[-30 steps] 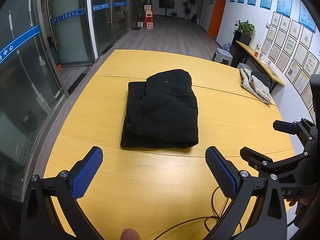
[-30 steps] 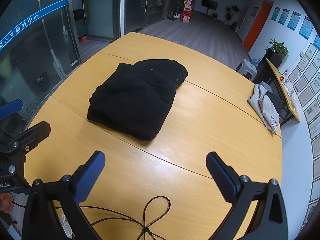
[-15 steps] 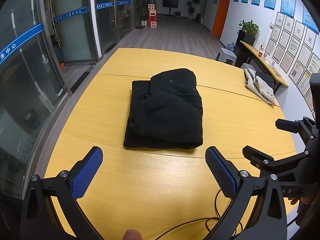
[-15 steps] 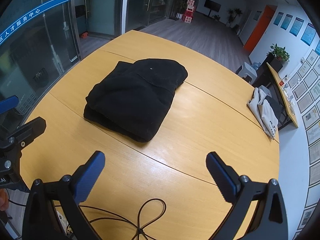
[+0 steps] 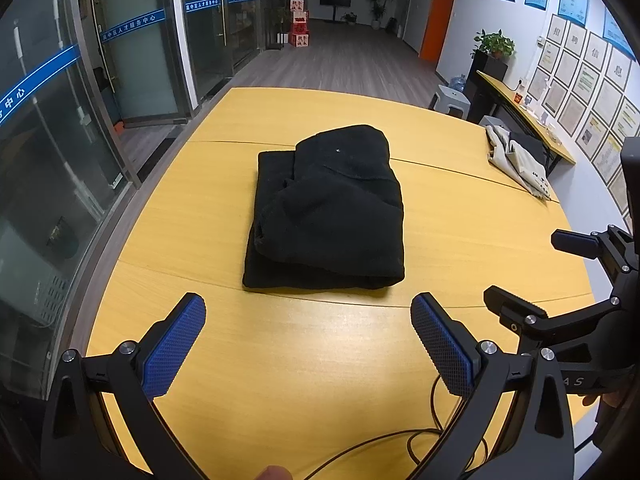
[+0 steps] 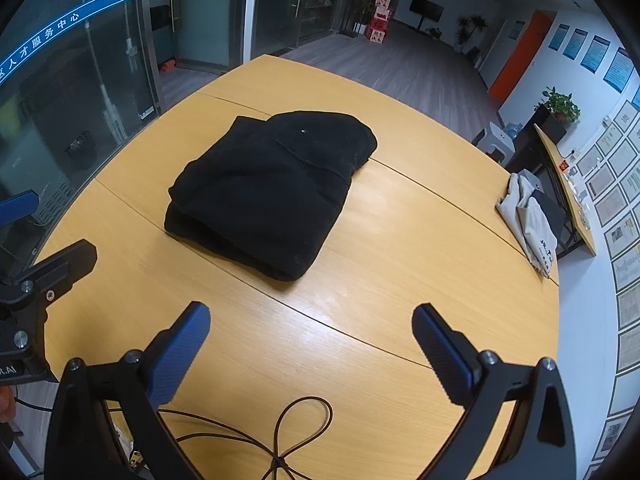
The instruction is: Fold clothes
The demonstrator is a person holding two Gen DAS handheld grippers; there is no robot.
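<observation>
A black garment lies folded into a thick rectangle in the middle of the yellow wooden table; the right wrist view shows the black garment from its right side. My left gripper hovers open over the near table edge, well short of the fold, nothing between its blue pads. My right gripper is open too, empty, and just as far back. The right gripper also shows at the right edge of the left wrist view.
A pile of light and dark clothes sits at the table's far right edge, clothes near the wall. Black cables loop on the near table surface. Glass walls run along the left; a side desk stands by the right wall.
Both grippers have drawn back and risen slightly from the folded garment, which looks a little farther off. The garment itself has not moved.
</observation>
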